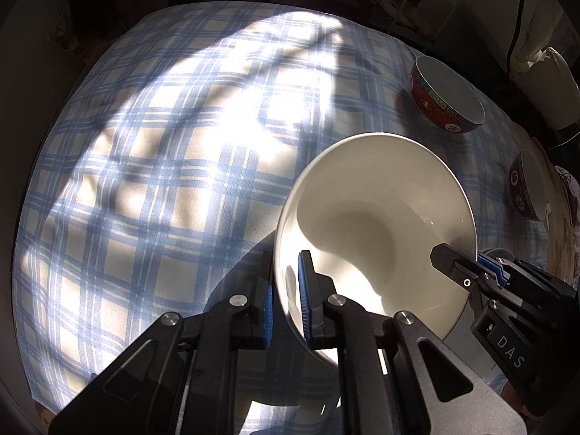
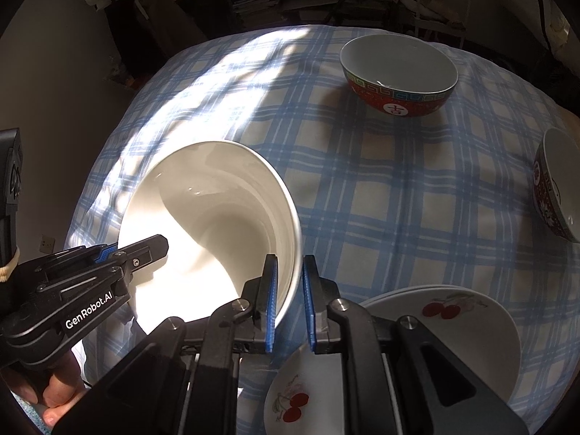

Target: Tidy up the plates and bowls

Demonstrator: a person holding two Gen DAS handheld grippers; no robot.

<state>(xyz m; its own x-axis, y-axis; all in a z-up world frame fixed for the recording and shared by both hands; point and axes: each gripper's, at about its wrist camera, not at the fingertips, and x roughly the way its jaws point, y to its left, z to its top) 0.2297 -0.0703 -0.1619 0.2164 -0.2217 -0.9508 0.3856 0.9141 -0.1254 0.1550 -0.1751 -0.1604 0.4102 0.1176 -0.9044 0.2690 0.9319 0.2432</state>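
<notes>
A large white bowl [image 1: 377,224] is held tilted above the blue plaid tablecloth [image 1: 163,145] by both grippers. My left gripper [image 1: 286,297] is shut on its left rim, one pad inside and one outside. My right gripper [image 2: 290,301] is shut on the opposite rim of the white bowl [image 2: 217,224]. The right gripper also shows in the left wrist view [image 1: 464,272], and the left gripper shows in the right wrist view [image 2: 141,252].
A red patterned bowl [image 2: 398,72] stands at the far side of the table, also in the left wrist view [image 1: 446,94]. A second patterned bowl [image 2: 558,185] is at the right edge. Cherry-print plates [image 2: 460,319] and a small cherry plate [image 2: 301,395] lie near the front right.
</notes>
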